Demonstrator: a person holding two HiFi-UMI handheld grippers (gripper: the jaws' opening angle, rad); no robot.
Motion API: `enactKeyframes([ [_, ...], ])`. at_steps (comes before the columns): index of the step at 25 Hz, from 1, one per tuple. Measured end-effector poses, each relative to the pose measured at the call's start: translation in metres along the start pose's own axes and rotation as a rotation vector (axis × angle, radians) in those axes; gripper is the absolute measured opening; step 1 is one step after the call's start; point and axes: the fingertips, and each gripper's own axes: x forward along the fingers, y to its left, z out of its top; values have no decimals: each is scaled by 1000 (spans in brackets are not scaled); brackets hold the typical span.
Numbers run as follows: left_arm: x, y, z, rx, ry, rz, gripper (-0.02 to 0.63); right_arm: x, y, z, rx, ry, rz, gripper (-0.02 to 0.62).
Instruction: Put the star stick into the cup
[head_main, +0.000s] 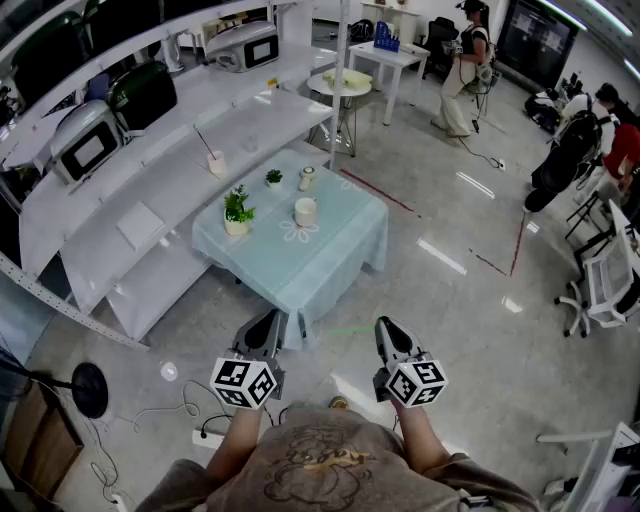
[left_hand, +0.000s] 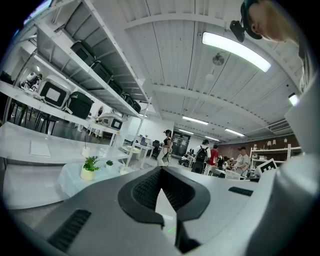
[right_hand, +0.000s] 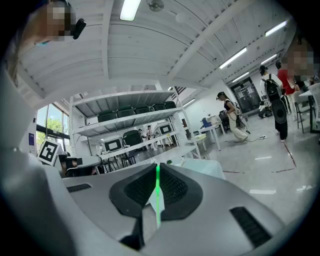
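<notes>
The person stands on the floor (head_main: 470, 300) at the near side of a low worktop (head_main: 330, 260) draped in a pale blue cloth, with both tools held close to the body.

The left tongs (head_main: 267, 318) are closed. In the left gripper view their tips (left_hand: 160, 172) meet with nothing between them.

The right tongs (head_main: 386, 326) are closed on the star stick (right_hand: 157, 195), which shows as a thin bright green line running along the seam of the jaws. In the head view the stick (head_main: 348, 330) appears faintly, reaching left from the right tongs toward the left ones, above the floor and well apart from the worktop. Its star end cannot be made out.

On the worktop a white cup (head_main: 305, 211) stands upright near the middle. A potted plant (head_main: 237, 212) stands to its left, and a smaller plant (head_main: 273, 178) and a small jar (head_main: 307, 178) stand farther back. On the white shelf (head_main: 140, 225) beyond, another cup (head_main: 216, 162) holds a thin stick.
</notes>
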Motion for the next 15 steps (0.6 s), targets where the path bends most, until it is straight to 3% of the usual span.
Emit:
enactKeyframes([
  [15,-10,10,3,13,10,-54,21,8,24,-8,3,-12,-33,18],
])
